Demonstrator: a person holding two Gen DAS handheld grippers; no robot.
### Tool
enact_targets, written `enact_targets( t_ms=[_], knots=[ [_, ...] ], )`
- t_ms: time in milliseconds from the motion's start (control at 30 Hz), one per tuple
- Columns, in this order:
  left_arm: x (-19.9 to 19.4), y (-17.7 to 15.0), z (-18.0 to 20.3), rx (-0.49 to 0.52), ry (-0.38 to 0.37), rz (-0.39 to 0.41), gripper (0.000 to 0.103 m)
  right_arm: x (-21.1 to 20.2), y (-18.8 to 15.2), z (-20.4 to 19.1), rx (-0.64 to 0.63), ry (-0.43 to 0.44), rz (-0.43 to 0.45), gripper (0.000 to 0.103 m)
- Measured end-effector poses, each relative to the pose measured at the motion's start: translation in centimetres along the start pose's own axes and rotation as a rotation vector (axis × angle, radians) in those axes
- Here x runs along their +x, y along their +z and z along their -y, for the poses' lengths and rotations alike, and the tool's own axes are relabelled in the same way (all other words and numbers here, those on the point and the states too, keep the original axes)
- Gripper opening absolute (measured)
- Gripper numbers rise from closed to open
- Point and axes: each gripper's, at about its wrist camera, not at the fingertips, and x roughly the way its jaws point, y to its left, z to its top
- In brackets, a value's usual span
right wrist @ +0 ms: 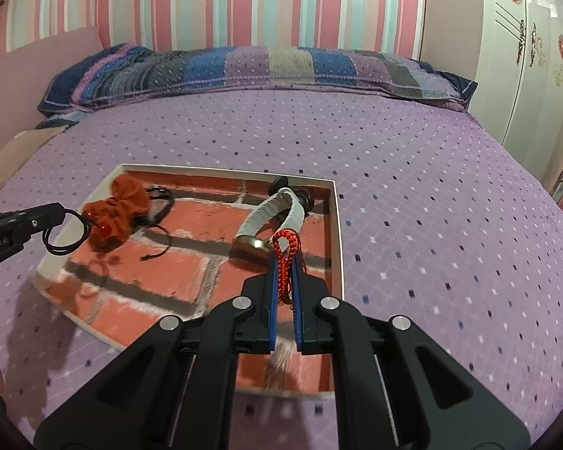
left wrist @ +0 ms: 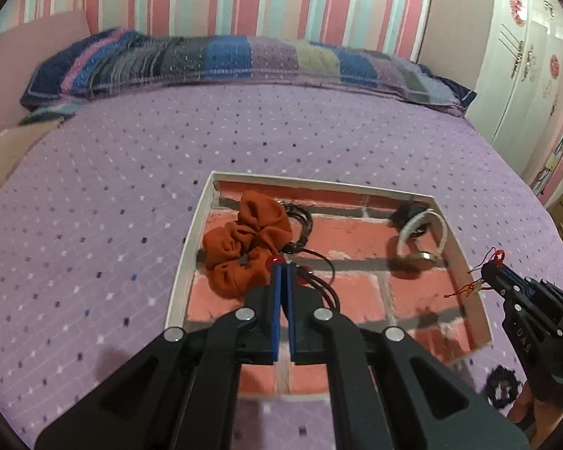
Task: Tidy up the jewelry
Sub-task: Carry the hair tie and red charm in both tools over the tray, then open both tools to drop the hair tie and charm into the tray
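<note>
A white-rimmed tray [left wrist: 191,247] [right wrist: 337,232] lined with a brick pattern lies on the purple bed. My left gripper [left wrist: 283,268] [right wrist: 62,212] hangs over its left part, shut on a black cord necklace [left wrist: 326,288] [right wrist: 67,240] with red beads [right wrist: 104,229]. My right gripper [right wrist: 284,260] [left wrist: 484,270] is above the tray's right edge, shut on a red woven bracelet [right wrist: 283,247] [left wrist: 497,255]. Inside the tray lie an orange scrunchie [left wrist: 244,247] [right wrist: 120,206], a black braided bracelet [left wrist: 304,225] and a white bangle [left wrist: 424,232] [right wrist: 277,210].
A black scrunchie [left wrist: 501,386] lies on the bedspread just right of the tray's near corner. A patchwork pillow [left wrist: 244,63] runs along the striped wall at the far side. A white wardrobe [left wrist: 521,56] stands to the right of the bed.
</note>
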Motion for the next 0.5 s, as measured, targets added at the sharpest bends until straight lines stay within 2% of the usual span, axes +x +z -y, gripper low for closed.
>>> enact_targets(
  t_ms=[233,400,500],
  knots=[
    [4.7,-0.2,-1.6,0.002,0.068,-0.062,0.003,4.3,-0.1,0.5,-0.006,-0.018,-0.060,0.007],
    [6.6,-0.7,-2.0,0.026,0.117,-0.082,0.003,6.3,-0.4,0.8,-0.008,-0.029,-0.107,0.007],
    [7.2,-0.9,-1.9,0.035,0.118,-0.081,0.003,7.3,-0.7,1.1,0.001,-0.031,-0.128,0.007]
  ],
)
